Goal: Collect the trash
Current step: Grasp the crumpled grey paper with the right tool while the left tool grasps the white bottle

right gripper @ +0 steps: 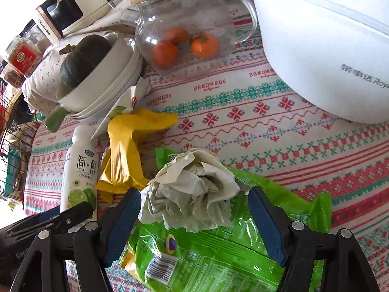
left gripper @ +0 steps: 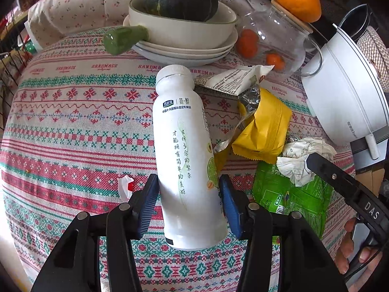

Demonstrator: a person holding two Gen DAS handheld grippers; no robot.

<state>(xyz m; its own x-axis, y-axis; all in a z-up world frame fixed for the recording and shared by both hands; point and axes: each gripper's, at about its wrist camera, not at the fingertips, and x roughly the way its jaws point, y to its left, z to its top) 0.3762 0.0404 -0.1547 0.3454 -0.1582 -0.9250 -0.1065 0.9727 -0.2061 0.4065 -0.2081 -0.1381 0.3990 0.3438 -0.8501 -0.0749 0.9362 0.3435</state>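
A white yogurt bottle point(left gripper: 184, 150) lies on the patterned tablecloth point(left gripper: 73, 121). My left gripper point(left gripper: 188, 187) has a pad against each side of the bottle. The bottle also shows in the right wrist view point(right gripper: 81, 170). My right gripper point(right gripper: 194, 199) is open with its pads either side of a crumpled paper ball point(right gripper: 192, 189), which rests on a green snack bag point(right gripper: 218, 248). A yellow wrapper point(left gripper: 265, 126) and a white torn packet point(left gripper: 233, 80) lie between bottle and paper. A small red-and-white scrap point(left gripper: 125, 186) lies left of the left gripper.
A dark squash in a bowl on stacked plates point(left gripper: 182, 41) stands behind the trash. A glass jug point(left gripper: 272, 41) holds small oranges, with one orange point(left gripper: 297, 0) on its lid. A white cooker point(left gripper: 345, 92) stands at the right.
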